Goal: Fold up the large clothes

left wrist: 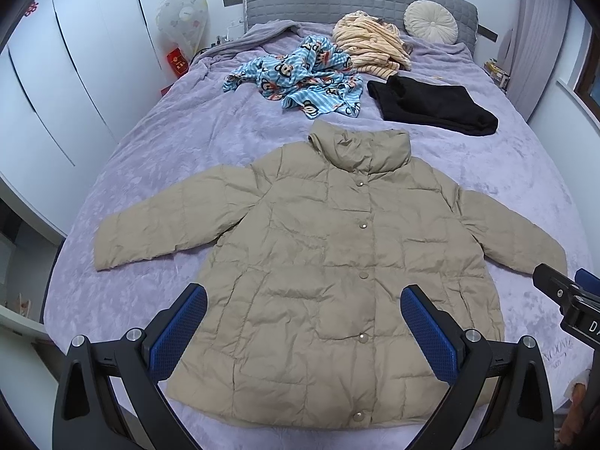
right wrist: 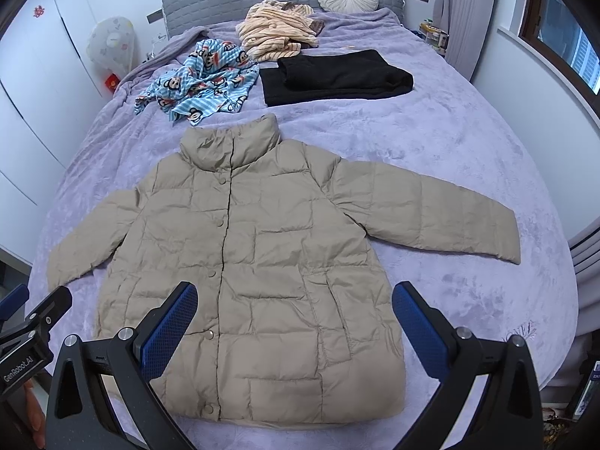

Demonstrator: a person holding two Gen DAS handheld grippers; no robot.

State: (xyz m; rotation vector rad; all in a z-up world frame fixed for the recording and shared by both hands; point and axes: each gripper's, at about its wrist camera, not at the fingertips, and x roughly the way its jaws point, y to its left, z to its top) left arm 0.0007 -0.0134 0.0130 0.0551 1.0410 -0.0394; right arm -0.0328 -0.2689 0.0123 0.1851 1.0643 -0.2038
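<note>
A beige quilted puffer jacket point(left wrist: 330, 247) lies flat and face up on the purple bedspread point(left wrist: 180, 142), buttoned, collar toward the headboard, both sleeves spread out to the sides. It also shows in the right wrist view point(right wrist: 270, 255). My left gripper point(left wrist: 303, 322) is open and empty, held above the jacket's lower hem. My right gripper point(right wrist: 294, 322) is open and empty, above the hem's right part. The right gripper's tip shows at the edge of the left wrist view point(left wrist: 562, 292).
Behind the jacket lie a folded black garment point(left wrist: 431, 107), a crumpled blue monkey-print garment point(left wrist: 300, 75) and a striped cream garment point(left wrist: 371, 47). A round cushion point(left wrist: 431, 20) leans on the grey headboard. White wardrobes point(left wrist: 56, 75) stand left, a window point(right wrist: 562, 48) right.
</note>
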